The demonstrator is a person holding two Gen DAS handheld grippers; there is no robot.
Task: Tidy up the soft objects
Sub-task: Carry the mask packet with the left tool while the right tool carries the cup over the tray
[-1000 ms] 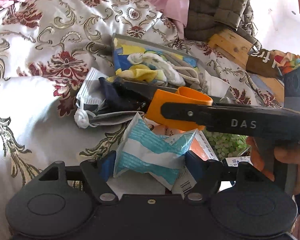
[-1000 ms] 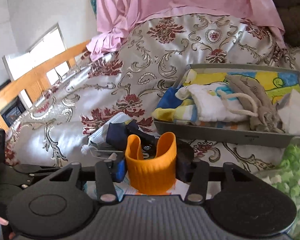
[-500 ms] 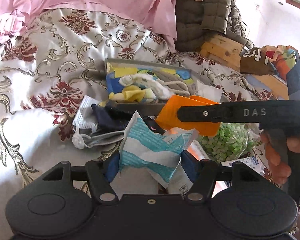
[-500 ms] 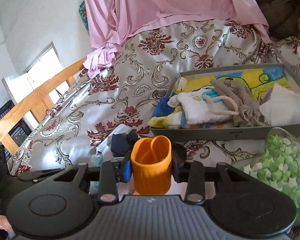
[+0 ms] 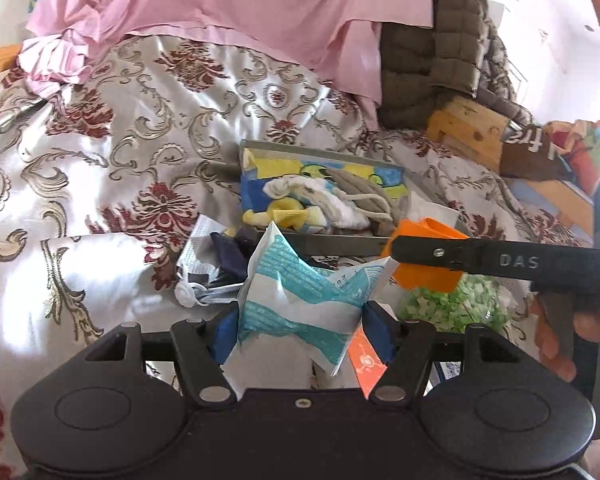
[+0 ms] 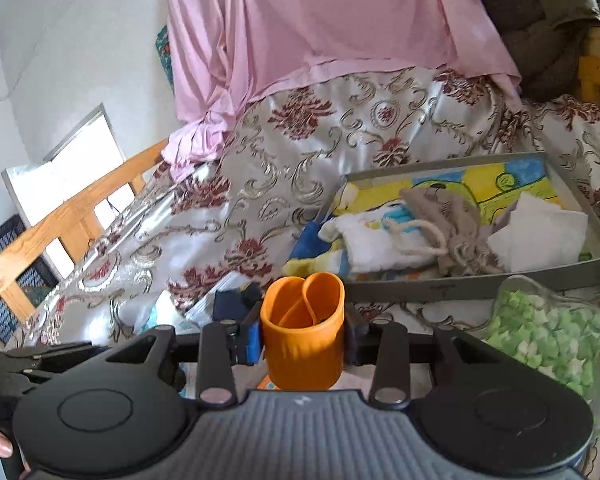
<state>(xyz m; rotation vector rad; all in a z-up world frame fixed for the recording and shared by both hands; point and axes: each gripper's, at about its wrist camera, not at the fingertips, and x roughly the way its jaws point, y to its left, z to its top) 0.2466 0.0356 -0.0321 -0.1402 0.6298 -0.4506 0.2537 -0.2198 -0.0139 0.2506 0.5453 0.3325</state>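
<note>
- Gripping a crumpled blue-and-white packet [image 5: 300,300], the left tool [image 5: 300,330] has its fingers pressed into both sides of it, and the packet is up off the bed.
- Squeezed between the fingers of the right tool [image 6: 303,342] is an orange cup [image 6: 303,340], soft enough that its rim has folded inward; seen from the left wrist, it hangs just in front of the tray [image 5: 340,242].
- Both loads look bound for that tray, so I would carry each one over the near wall before letting go, and set them down one at a time, since the two tools are close together and could knock.
- A light grip will do; the cup is already buckled and will likely spring back when let go.
- Free room in the tray is toward its far side: white socks [image 6: 376,240], a grey drawstring pouch [image 6: 452,220] and a white folded cloth [image 6: 540,236] fill the near half.
- Lying on the bed [image 5: 100,152] near the tray's left corner are a face mask [image 5: 198,264] and a dark cloth [image 5: 230,256], not yet sorted.
- A bag of green pieces [image 6: 548,332] sits against the near wall on the right, and a low approach could catch it.
</note>
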